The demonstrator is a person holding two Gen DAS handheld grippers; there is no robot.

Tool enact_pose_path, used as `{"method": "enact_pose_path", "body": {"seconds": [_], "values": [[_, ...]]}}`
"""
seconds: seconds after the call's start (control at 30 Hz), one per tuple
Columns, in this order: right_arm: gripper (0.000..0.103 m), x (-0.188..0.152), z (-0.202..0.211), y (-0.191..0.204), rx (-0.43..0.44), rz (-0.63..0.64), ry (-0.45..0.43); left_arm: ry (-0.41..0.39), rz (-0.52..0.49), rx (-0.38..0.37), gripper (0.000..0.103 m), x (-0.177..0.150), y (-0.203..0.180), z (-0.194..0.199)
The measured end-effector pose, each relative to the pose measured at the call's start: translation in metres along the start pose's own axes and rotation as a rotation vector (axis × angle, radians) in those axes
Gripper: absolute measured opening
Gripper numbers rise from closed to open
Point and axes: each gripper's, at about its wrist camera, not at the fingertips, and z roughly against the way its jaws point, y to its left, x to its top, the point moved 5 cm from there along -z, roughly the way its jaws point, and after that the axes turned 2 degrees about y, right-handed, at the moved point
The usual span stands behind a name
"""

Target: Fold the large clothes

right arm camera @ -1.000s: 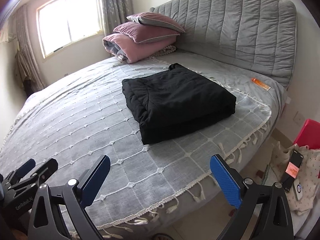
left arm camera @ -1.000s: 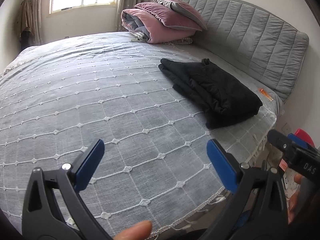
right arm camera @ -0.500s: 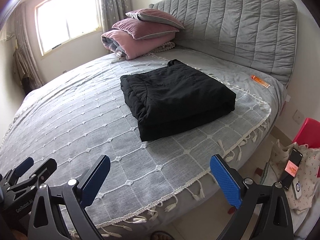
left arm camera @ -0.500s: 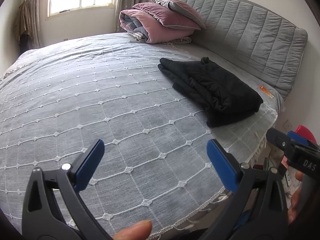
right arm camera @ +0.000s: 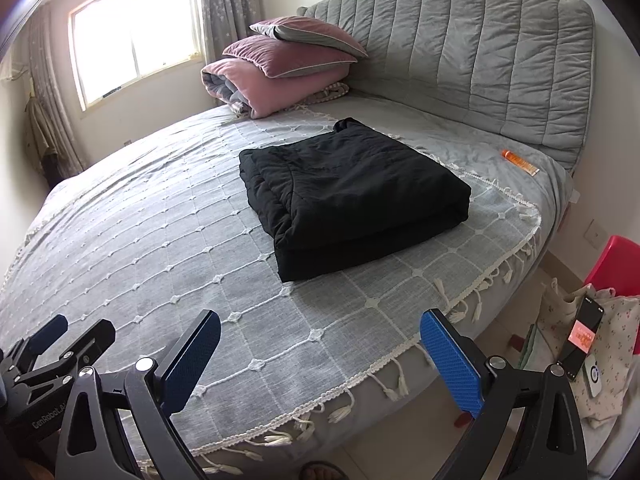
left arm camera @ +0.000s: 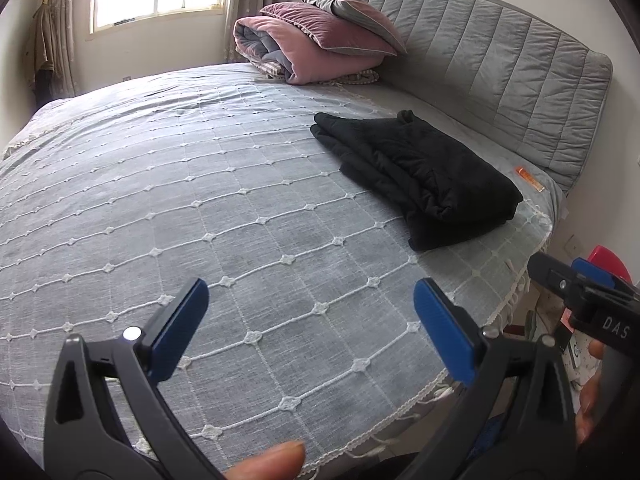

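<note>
A black padded garment (left arm camera: 420,176) (right arm camera: 348,188) lies folded into a thick rectangle on the right side of the round grey bed (left arm camera: 180,200) (right arm camera: 140,240), near the headboard. My left gripper (left arm camera: 312,320) hangs open over the bed's near edge, well short of the garment, with nothing between its blue pads. My right gripper (right arm camera: 320,356) is open too, empty, above the fringed bed edge in front of the garment. Each gripper shows at the edge of the other's view. A fingertip (left arm camera: 272,462) shows at the bottom of the left wrist view.
Pink and grey pillows on a rolled pink quilt (left arm camera: 316,40) (right arm camera: 280,68) sit at the head of the bed by the grey padded headboard (right arm camera: 480,52). An orange tube (right arm camera: 520,162) lies near the headboard. A red stool (right arm camera: 612,264), patterned cloth and a phone (right arm camera: 580,336) are on the floor at right.
Both views have drifted slightly, and the garment sits a little higher in the right wrist frame. Both grippers stay open and the garment has not been touched.
</note>
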Motion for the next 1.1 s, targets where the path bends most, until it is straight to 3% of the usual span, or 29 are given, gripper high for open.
{"method": "enact_pose_path", "body": {"seconds": [1.1], "values": [[0.101, 0.003, -0.002, -0.005, -0.007, 0.014, 0.006, -0.007, -0.014, -0.034, 0.102, 0.0, -0.011, 0.005]]}}
